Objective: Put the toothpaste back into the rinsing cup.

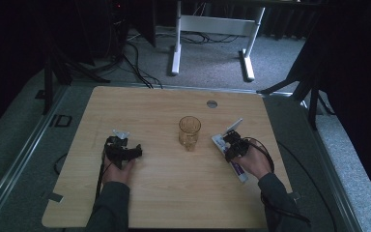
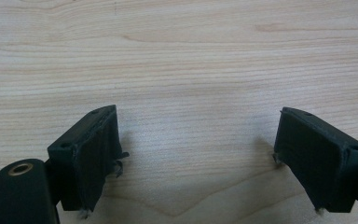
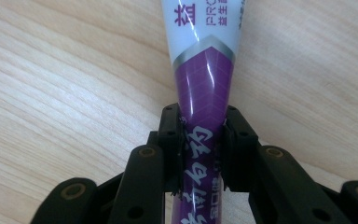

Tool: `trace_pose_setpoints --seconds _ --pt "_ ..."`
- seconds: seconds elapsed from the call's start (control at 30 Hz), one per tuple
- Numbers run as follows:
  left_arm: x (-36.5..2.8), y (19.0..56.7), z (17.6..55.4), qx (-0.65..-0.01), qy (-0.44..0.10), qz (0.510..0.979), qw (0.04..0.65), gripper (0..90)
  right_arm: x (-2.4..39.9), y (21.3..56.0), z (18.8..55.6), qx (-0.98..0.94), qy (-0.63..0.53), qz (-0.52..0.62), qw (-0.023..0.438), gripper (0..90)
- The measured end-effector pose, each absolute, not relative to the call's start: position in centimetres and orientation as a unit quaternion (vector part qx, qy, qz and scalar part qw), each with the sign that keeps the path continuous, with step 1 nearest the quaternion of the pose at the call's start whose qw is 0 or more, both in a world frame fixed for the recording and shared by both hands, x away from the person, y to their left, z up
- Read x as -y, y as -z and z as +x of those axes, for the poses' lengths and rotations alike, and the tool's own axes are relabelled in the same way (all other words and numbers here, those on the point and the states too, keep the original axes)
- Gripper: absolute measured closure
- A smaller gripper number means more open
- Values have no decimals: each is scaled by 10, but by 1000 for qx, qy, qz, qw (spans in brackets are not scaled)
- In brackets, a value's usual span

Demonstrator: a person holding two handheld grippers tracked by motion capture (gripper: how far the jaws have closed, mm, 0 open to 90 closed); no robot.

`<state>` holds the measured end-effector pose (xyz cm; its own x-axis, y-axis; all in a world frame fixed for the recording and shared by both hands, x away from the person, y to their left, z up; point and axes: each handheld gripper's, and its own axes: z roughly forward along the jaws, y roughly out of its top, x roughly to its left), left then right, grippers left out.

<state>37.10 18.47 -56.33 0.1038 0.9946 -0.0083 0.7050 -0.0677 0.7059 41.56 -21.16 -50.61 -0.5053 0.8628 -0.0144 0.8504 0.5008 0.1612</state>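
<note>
A white and purple toothpaste tube [image 1: 235, 166] lies on the right side of the wooden table [image 1: 169, 198]. My right gripper [image 1: 231, 144] is shut on it, its jaws pinching the purple part of the tube [image 3: 204, 84] from both sides. An amber drinking glass [image 1: 189, 132] stands upright at the table's middle, just left of the tube. My left gripper [image 1: 124, 151] rests low over the left side of the table, and its two pads [image 2: 98, 158] stand wide apart over bare wood with nothing between them.
A round grommet [image 1: 212, 103] sits in the tabletop near the far edge. Beyond the table are a white desk frame [image 1: 212, 29] and loose cables on grey carpet. Dark stand legs [image 1: 53, 77] flank the table's far corners.
</note>
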Motion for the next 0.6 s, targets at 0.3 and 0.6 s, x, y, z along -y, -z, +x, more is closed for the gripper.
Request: trace_pose_setpoints --seconds 0.3,0.6 --pt "-185 563 371 -620 -253 686 286 142 216 490 415 -854 -104 507 53 734" --pt "-185 563 371 -620 -253 686 286 142 224 478 413 -842 -146 517 55 733"
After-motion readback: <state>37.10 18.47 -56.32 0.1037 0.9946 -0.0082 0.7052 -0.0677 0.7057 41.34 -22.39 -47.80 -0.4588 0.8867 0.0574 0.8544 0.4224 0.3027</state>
